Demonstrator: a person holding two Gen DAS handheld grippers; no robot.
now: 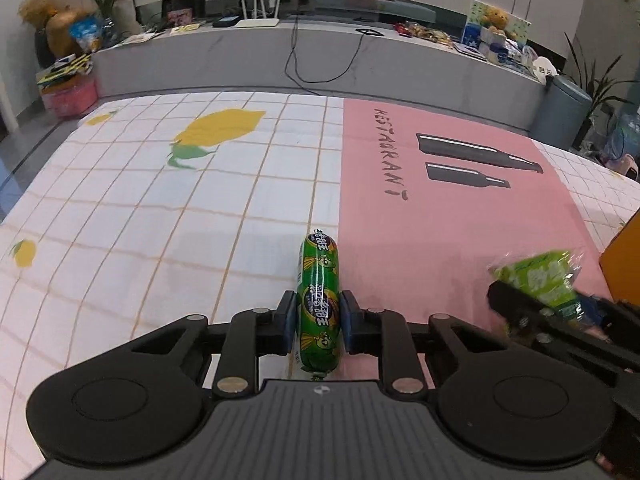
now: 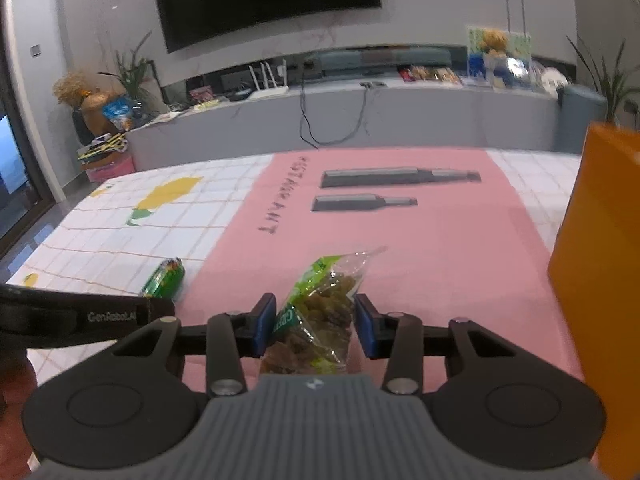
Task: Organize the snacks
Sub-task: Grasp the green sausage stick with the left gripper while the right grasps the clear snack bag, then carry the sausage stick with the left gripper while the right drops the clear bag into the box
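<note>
My left gripper [image 1: 319, 320] is shut on a green sausage stick [image 1: 319, 296] that points away along the fingers, at the seam of the white and pink cloths. The stick's tip also shows in the right wrist view [image 2: 165, 278]. My right gripper [image 2: 315, 326] has its blue pads on both sides of a clear green bag of raisins [image 2: 320, 316]; the left pad touches it, the right pad stands slightly apart. The same bag and gripper show blurred at the right of the left wrist view [image 1: 538, 280].
An orange box [image 2: 600, 264] stands at the right on the table; its corner shows in the left wrist view [image 1: 624, 264]. The table carries a lemon-print grid cloth [image 1: 140, 208] and a pink mat [image 1: 460, 216]. A grey TV console [image 2: 360, 120] lies beyond.
</note>
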